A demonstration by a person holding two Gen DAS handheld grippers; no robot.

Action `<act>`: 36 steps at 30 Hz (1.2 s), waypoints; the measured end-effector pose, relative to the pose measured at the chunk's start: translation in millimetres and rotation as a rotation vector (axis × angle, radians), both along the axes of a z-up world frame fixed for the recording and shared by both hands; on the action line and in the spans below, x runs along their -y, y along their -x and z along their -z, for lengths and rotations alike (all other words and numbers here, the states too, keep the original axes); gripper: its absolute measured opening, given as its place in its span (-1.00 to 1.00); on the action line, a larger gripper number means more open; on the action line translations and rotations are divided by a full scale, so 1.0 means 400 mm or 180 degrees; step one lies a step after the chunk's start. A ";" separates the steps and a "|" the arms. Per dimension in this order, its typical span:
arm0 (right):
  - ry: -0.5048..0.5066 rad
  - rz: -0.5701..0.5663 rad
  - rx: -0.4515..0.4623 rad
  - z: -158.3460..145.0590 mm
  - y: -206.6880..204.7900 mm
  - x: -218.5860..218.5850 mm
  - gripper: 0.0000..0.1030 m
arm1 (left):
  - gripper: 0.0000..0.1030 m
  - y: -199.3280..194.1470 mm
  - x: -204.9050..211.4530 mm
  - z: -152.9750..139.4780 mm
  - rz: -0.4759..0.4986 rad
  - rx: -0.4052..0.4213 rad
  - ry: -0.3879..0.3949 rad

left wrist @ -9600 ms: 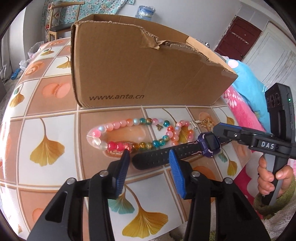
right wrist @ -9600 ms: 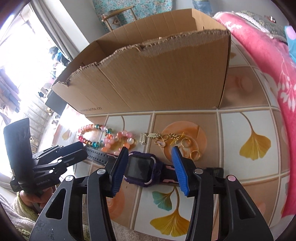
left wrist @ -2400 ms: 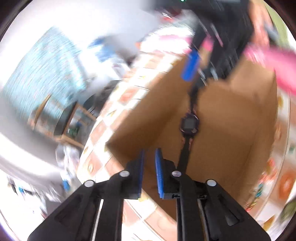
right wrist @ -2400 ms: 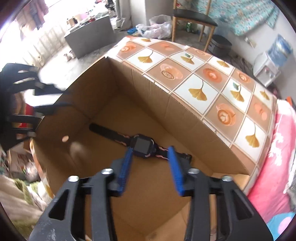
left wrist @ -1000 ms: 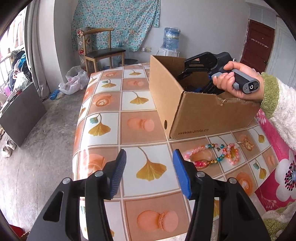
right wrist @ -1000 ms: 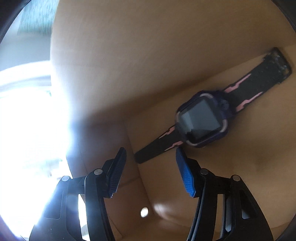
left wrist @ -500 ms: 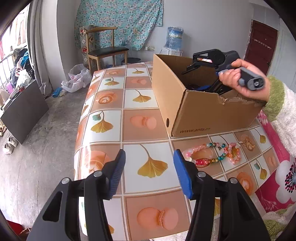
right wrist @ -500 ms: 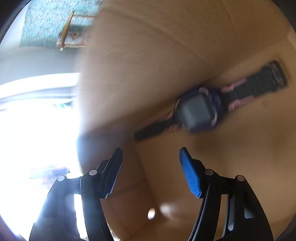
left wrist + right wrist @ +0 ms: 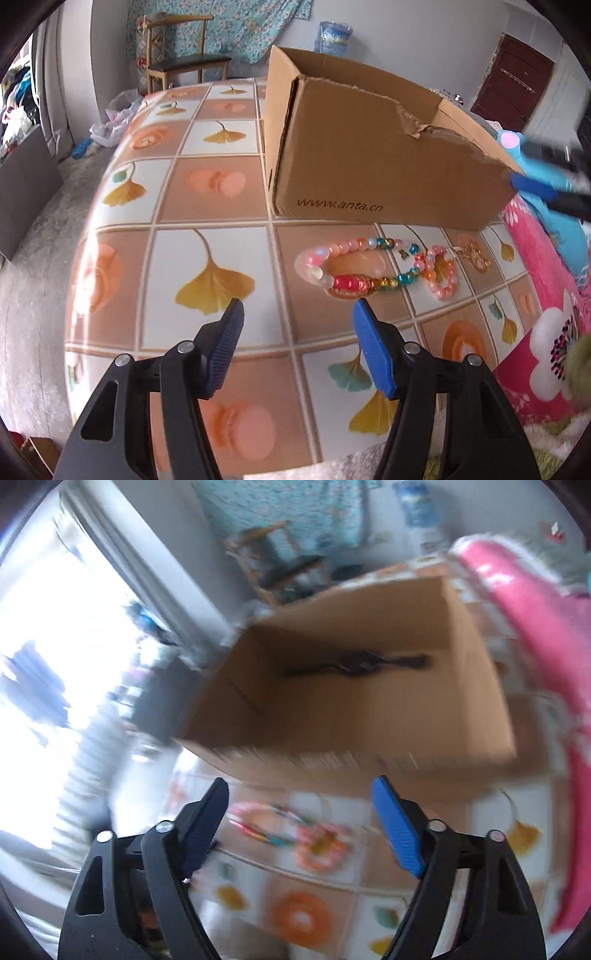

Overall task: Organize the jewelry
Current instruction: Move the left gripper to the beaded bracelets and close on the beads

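A long multicoloured bead necklace [image 9: 354, 266] lies on the tiled tablecloth in front of the cardboard box [image 9: 373, 162], with a small pink bead bracelet [image 9: 441, 275] and a gold chain [image 9: 474, 254] to its right. My left gripper [image 9: 297, 317] hovers just near the necklace's left end, its jaws opening and nothing between them. In the blurred right wrist view the dark watch [image 9: 358, 664] lies inside the box [image 9: 351, 716]. My right gripper [image 9: 299, 797] is above and in front of the box, jaws opening, empty. The beads [image 9: 280, 823] show blurred below it.
The table's rounded edge [image 9: 85, 258] drops to the floor at the left. A wooden chair [image 9: 181, 55] and a water bottle [image 9: 334, 35] stand behind the table. Pink floral bedding [image 9: 546, 332] lies at the right, where the blurred right gripper [image 9: 546, 188] crosses.
My right gripper has pulled up and back out of the box, leaving the watch inside, and opened wider. My left gripper has sunk toward the table, closer to the necklace, and widened.
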State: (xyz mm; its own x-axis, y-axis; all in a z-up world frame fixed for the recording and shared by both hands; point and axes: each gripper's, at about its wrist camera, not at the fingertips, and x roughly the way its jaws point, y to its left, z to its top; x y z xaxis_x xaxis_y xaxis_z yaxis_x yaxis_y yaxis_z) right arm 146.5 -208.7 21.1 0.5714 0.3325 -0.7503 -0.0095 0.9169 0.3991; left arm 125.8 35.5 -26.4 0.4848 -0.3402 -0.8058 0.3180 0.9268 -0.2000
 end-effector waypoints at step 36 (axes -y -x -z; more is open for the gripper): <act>0.1000 -0.1029 -0.0527 0.206 -0.069 -0.200 -0.85 | -0.49 -0.080 0.026 0.016 0.0162 -0.0153 -0.0020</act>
State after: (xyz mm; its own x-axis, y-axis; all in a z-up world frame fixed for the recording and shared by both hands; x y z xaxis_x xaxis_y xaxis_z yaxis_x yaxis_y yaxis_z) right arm 174.1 -128.7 -61.2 0.3406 0.2160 -0.9151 -0.2737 0.9539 0.1233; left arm 157.9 25.1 -32.7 0.4276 -0.3584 -0.8299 0.3548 0.9109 -0.2106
